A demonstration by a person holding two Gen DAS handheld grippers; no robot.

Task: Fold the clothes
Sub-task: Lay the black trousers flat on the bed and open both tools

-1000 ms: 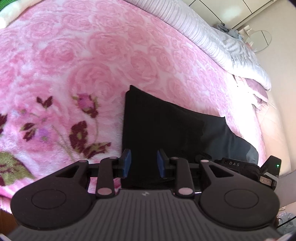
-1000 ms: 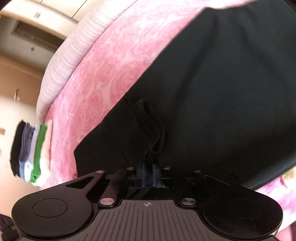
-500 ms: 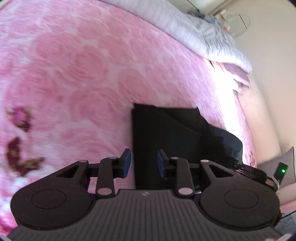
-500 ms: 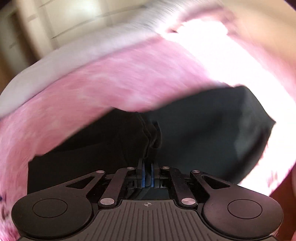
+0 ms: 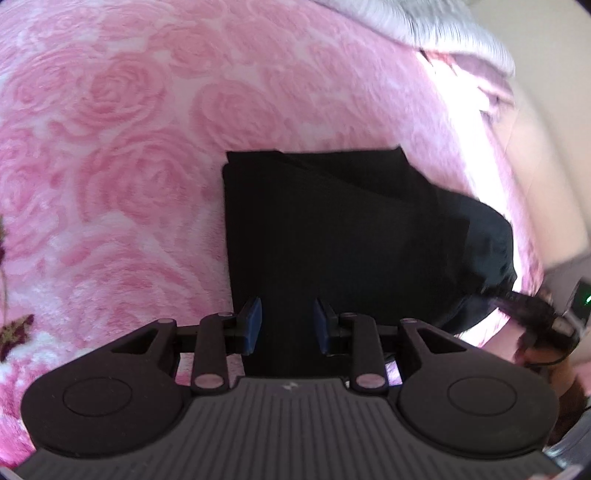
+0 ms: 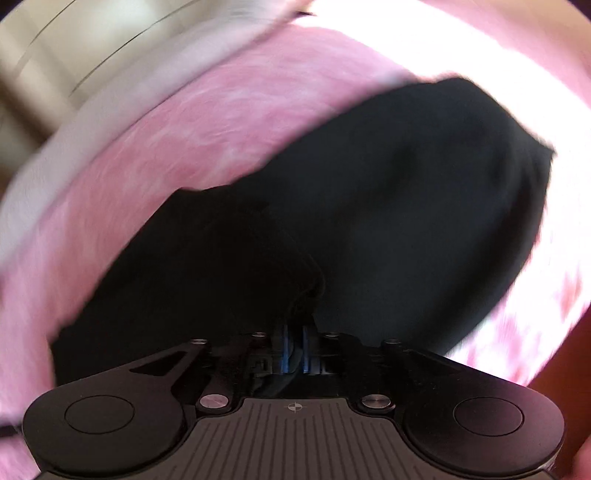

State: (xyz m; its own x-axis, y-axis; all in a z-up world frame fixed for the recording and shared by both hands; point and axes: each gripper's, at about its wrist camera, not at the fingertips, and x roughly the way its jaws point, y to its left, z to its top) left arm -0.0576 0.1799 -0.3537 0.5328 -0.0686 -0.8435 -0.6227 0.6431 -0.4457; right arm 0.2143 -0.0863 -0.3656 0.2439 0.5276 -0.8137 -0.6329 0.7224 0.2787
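Note:
A black garment lies partly folded on the pink rose-patterned blanket. My left gripper is open and empty, hovering over the garment's near left edge. My right gripper is shut on a bunched fold of the black garment and holds it up. It also shows at the far right of the left wrist view, at the garment's right end. The right wrist view is blurred by motion.
A white-grey striped quilt lies along the far edge of the bed. The bed's right edge and a pale wall are at the right. Blurred cupboard fronts show at the top left of the right wrist view.
My right gripper has swung with the held fold, and the garment's right part has moved over the rest. My left gripper has moved forward along the garment's left edge, still open.

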